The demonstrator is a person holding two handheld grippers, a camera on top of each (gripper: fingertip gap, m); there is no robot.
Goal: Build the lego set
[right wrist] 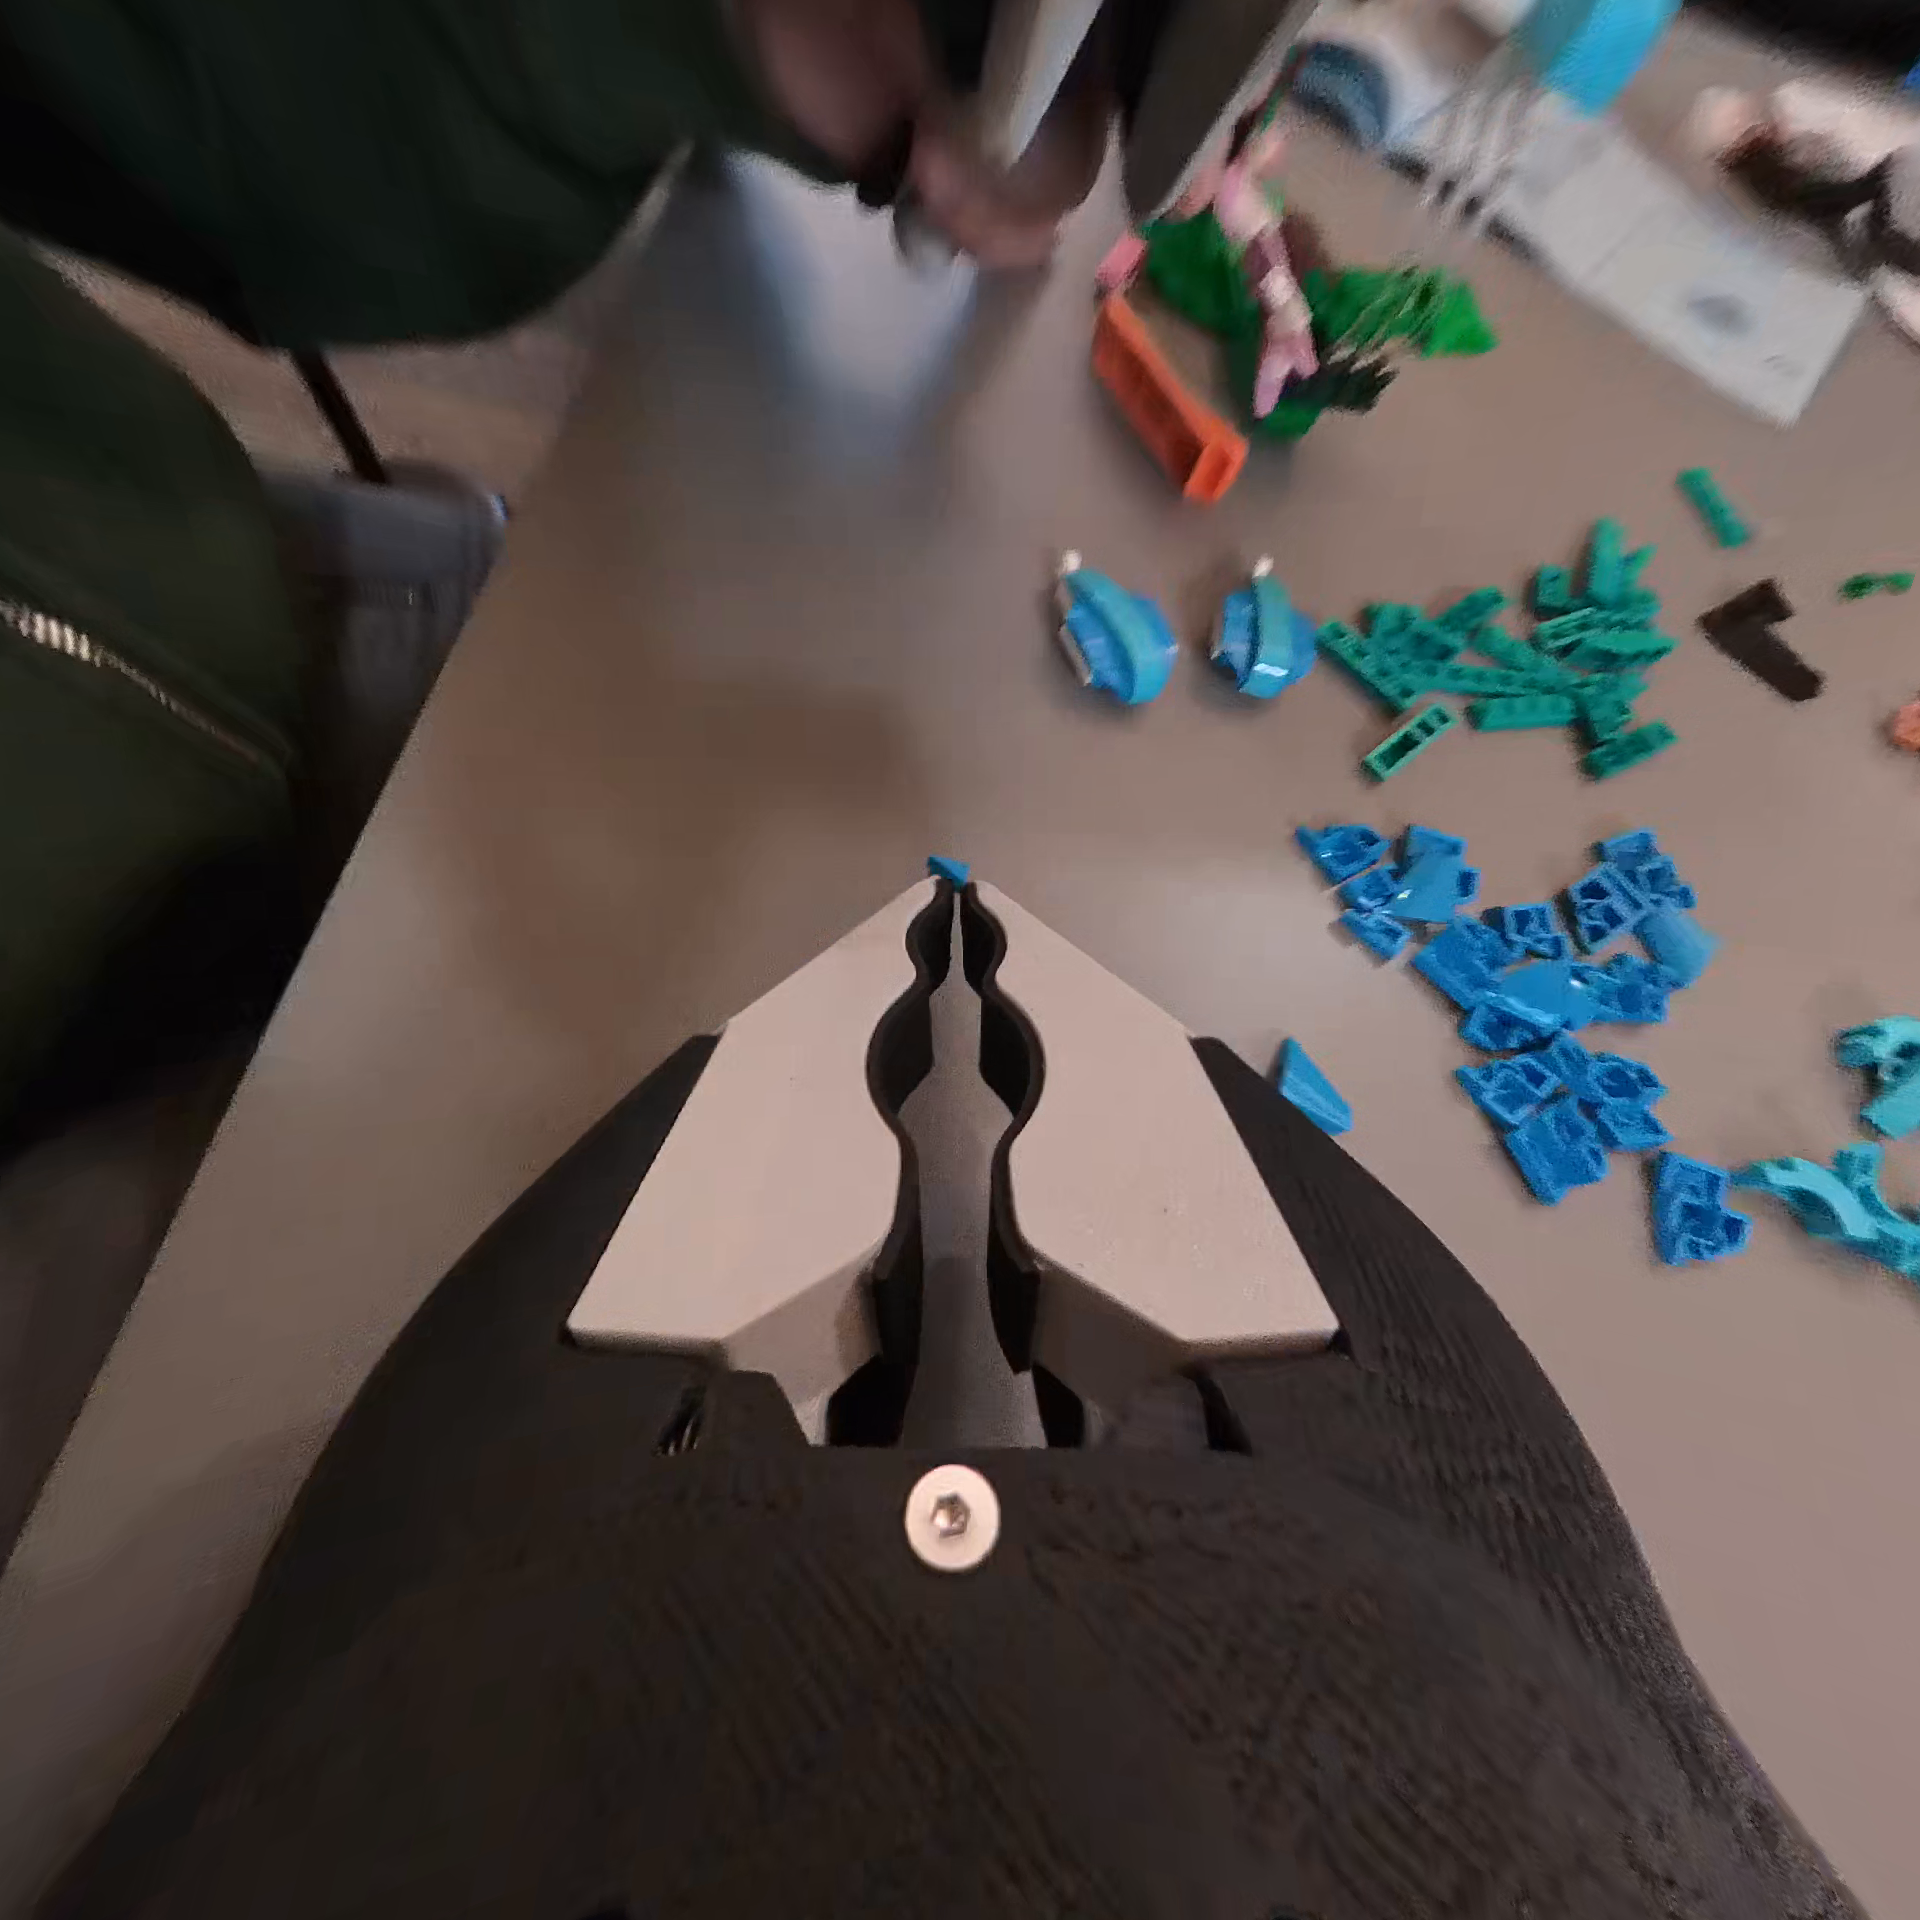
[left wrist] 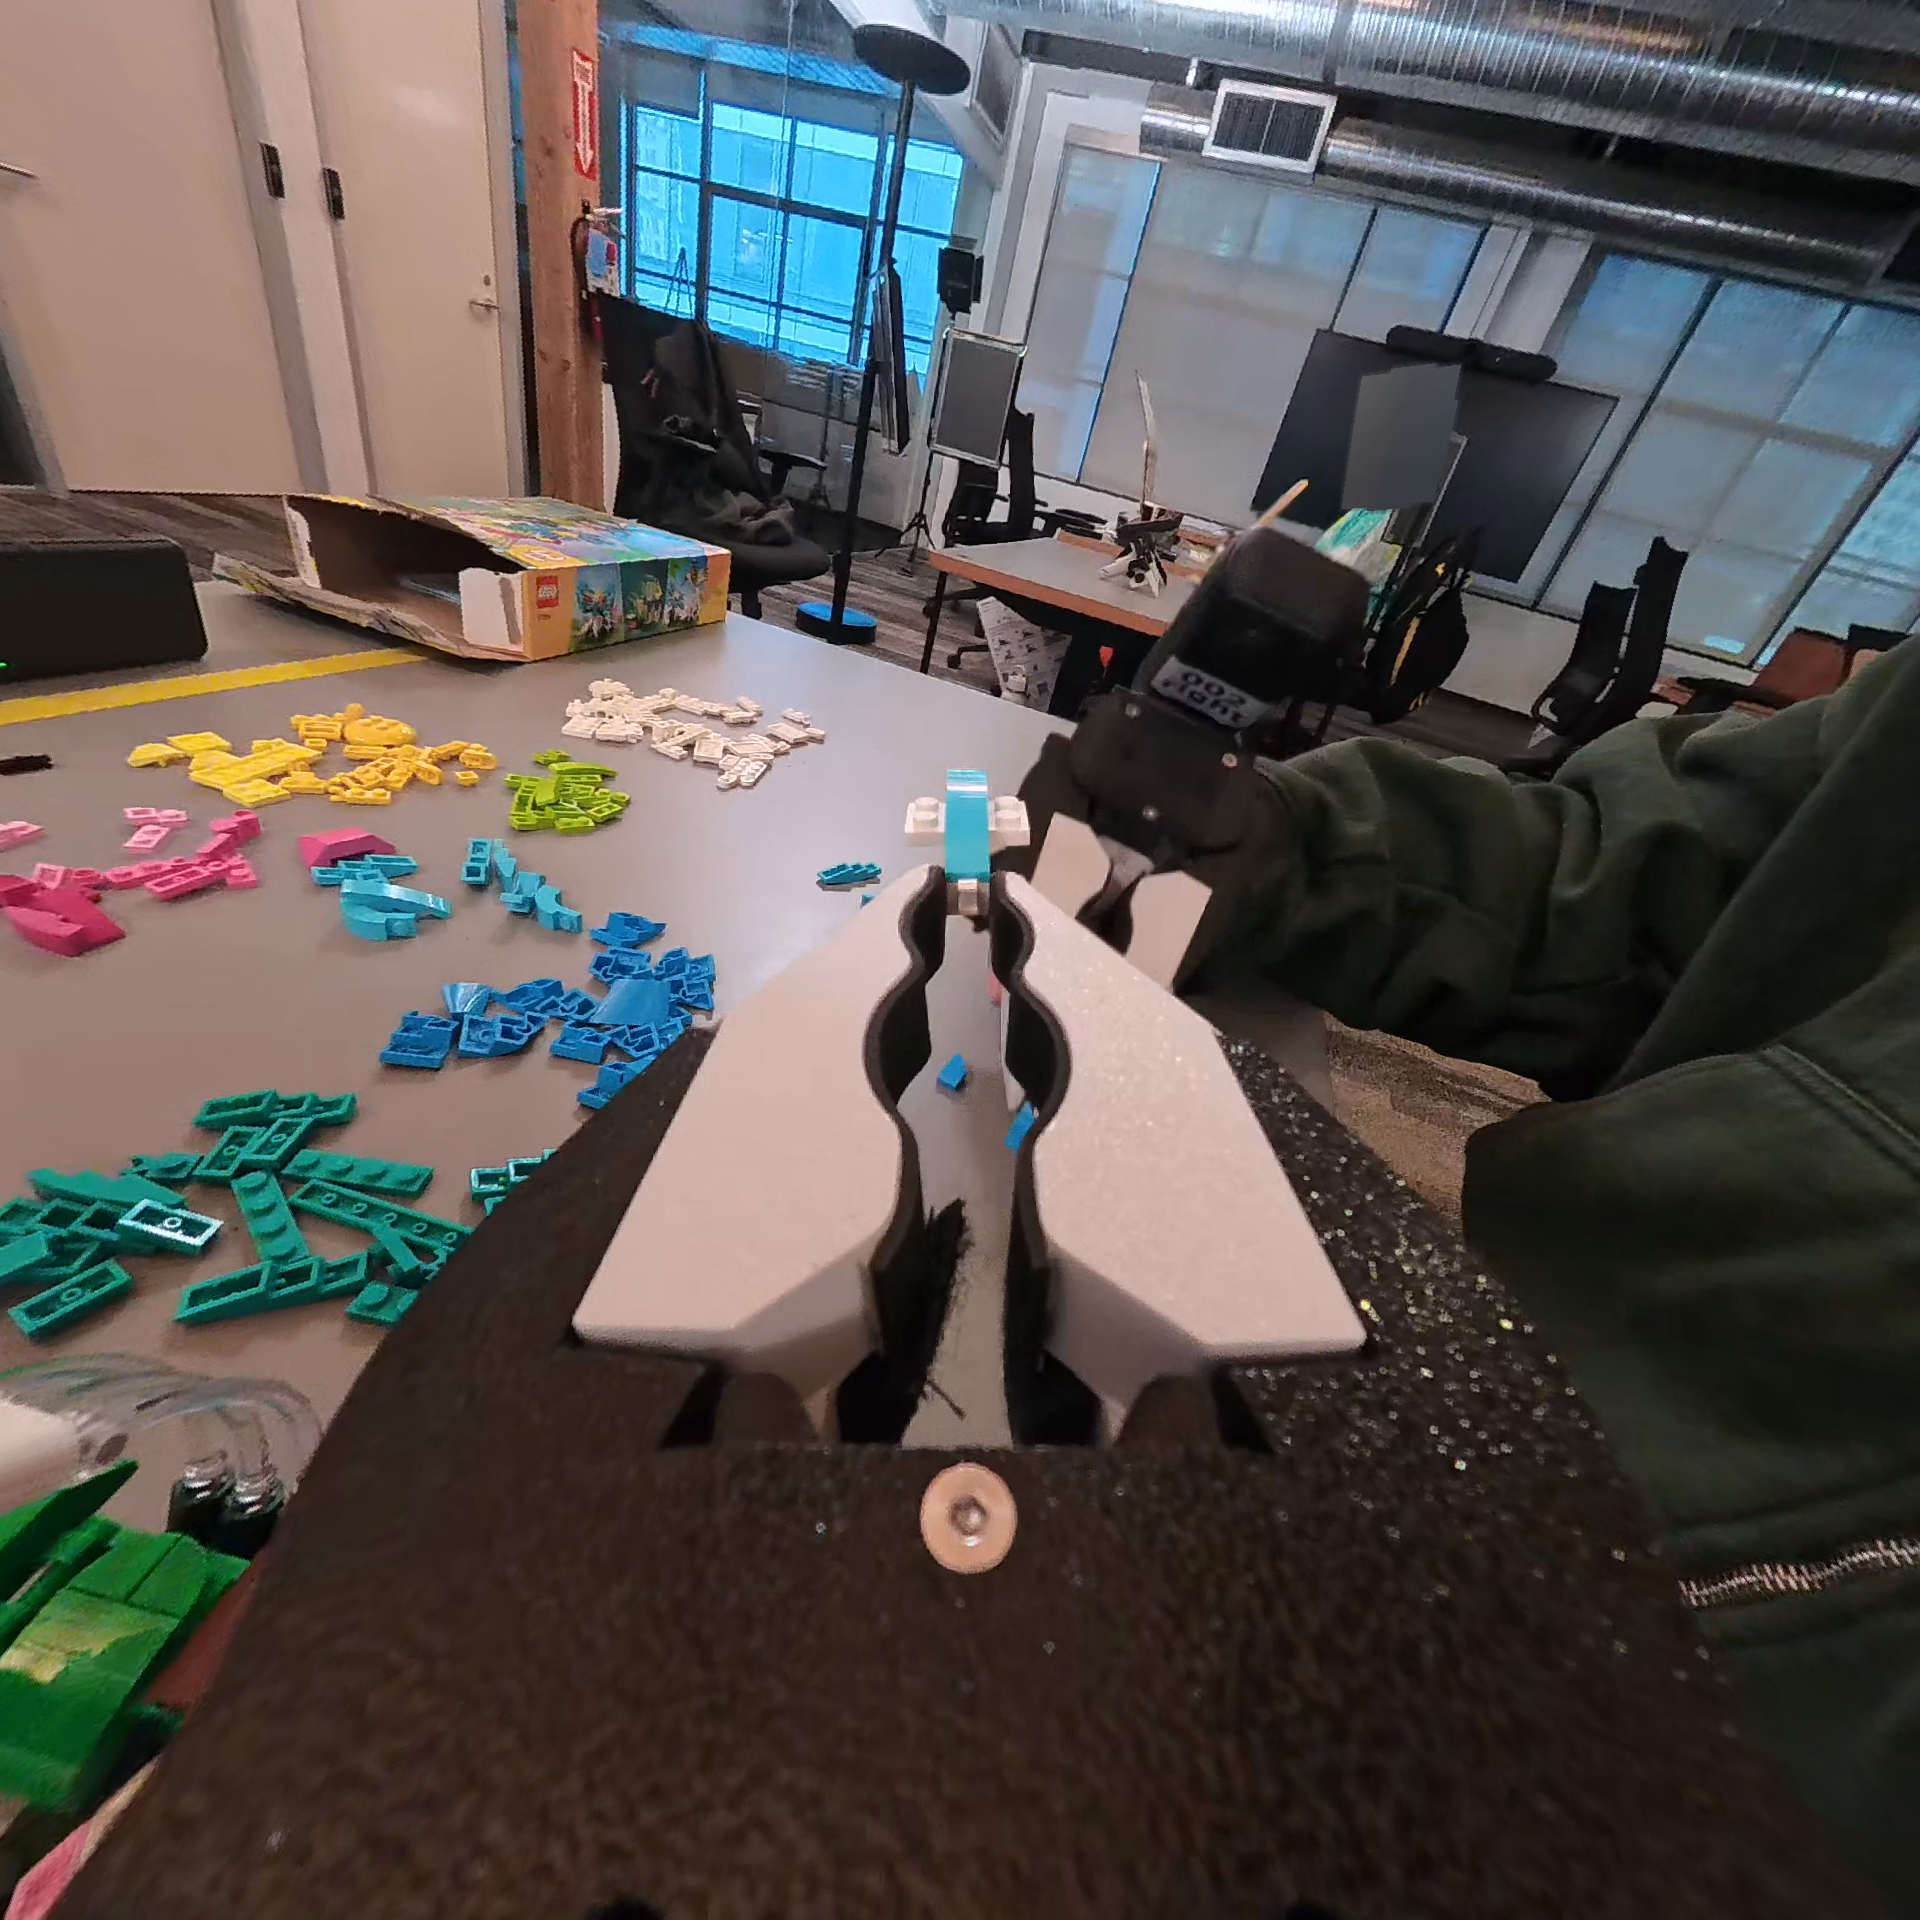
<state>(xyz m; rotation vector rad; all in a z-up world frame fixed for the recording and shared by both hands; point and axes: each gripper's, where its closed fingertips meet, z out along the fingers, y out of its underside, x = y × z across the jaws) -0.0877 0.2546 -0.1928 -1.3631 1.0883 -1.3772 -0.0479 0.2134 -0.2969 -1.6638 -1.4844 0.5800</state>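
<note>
The small lego assembly [left wrist: 966, 831], a turquoise piece standing upright with white plates crossing it near the top and a grey piece at its foot, is raised above the grey table [left wrist: 312, 997], pinched by its grey base at the very tips of the left gripper [left wrist: 968, 896], whose fingers are clenched on it. Just right of the assembly, the right gripper [left wrist: 1117, 883] shows from outside, held in a dark green sleeve [left wrist: 1507, 894]. In its own view the right gripper [right wrist: 954, 896] is closed on a tiny blue piece [right wrist: 949, 869] at its tips, over bare tabletop. Left of the assembly the loose bricks lie sorted by colour: blue pile [left wrist: 561, 1013] nearest, teal plates [left wrist: 249, 1205] towards the near edge, lime [left wrist: 566, 798], yellow [left wrist: 312, 769], pink [left wrist: 125, 862] and white [left wrist: 691, 727] farther off. Beyond them lies the torn lego box [left wrist: 499, 582].
</note>
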